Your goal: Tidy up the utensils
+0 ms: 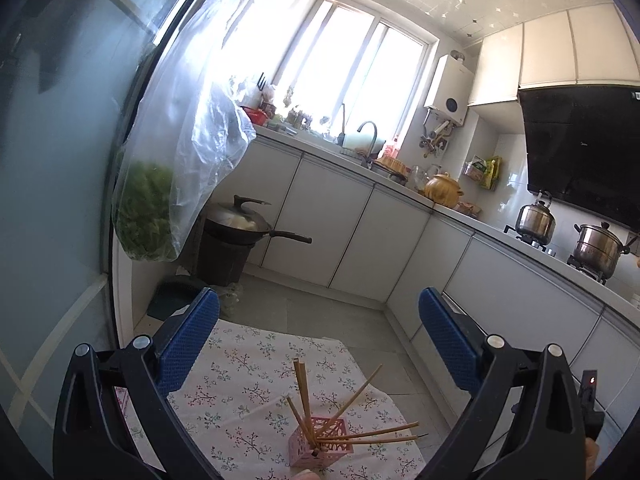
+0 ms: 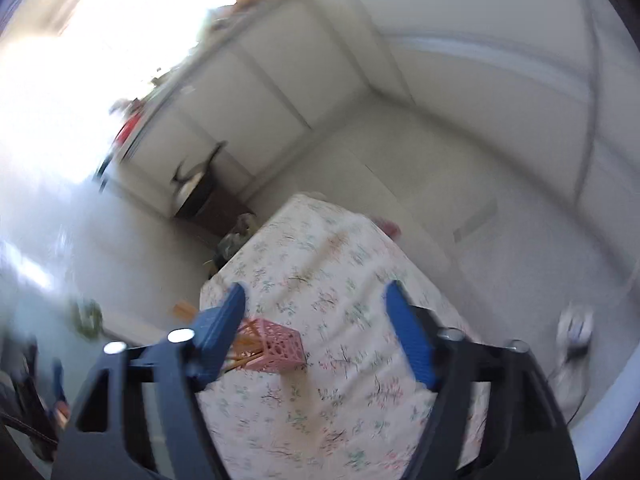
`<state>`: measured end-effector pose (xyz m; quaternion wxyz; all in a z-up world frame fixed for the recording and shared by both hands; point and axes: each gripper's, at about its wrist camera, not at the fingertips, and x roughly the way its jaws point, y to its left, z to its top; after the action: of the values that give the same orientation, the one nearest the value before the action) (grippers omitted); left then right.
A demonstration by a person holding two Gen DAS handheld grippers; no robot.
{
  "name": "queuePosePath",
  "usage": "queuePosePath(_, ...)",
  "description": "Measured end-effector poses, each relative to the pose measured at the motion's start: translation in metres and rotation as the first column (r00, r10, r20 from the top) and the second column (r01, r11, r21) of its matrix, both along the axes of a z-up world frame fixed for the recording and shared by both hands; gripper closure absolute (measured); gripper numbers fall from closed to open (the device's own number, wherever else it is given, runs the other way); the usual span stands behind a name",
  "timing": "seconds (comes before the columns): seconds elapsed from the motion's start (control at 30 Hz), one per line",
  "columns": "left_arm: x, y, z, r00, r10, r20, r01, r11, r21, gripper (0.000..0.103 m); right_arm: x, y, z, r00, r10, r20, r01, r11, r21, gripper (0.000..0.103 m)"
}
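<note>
A pink lattice utensil holder (image 1: 320,442) stands on a table under a floral cloth (image 1: 248,364). Several wooden chopsticks (image 1: 306,396) stick out of it, fanned upward and to the right. My left gripper (image 1: 318,336) hangs above and behind the holder, open, with nothing between its blue pads. In the blurred right wrist view the same holder (image 2: 276,346) sits low left, partly hidden by the left blue finger (image 2: 222,332). My right gripper (image 2: 316,328) stands open above the cloth (image 2: 340,280), holding nothing.
White kitchen cabinets (image 1: 360,220) line the far side, with a sink tap (image 1: 370,132), a golden pot (image 1: 442,190) and steel pots (image 1: 536,220) on the counter. A wok (image 1: 240,222) rests on a dark bin. A plastic bag of greens (image 1: 148,208) hangs at left.
</note>
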<state>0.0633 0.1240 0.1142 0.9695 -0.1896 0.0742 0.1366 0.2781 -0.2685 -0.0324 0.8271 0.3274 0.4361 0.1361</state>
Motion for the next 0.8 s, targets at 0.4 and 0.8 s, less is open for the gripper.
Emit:
queuePosePath(0.4, 0.046, -0.041, -0.045, 0.981, -0.098, -0.17, 0.105, 0.994, 0.03, 0.007, -0.037, 0.045, -0.038, 0.99, 0.101, 0.098, -0.065, 0.946, -0.317, 0.021)
queuePosePath(0.8, 0.044, -0.068, -0.081, 0.954, -0.011, -0.299, 0.082, 0.971, 0.226, 0.007, -0.109, 0.132, 0.022, 0.901, 0.127, 0.414, 0.038, 0.929, -0.368, 0.007)
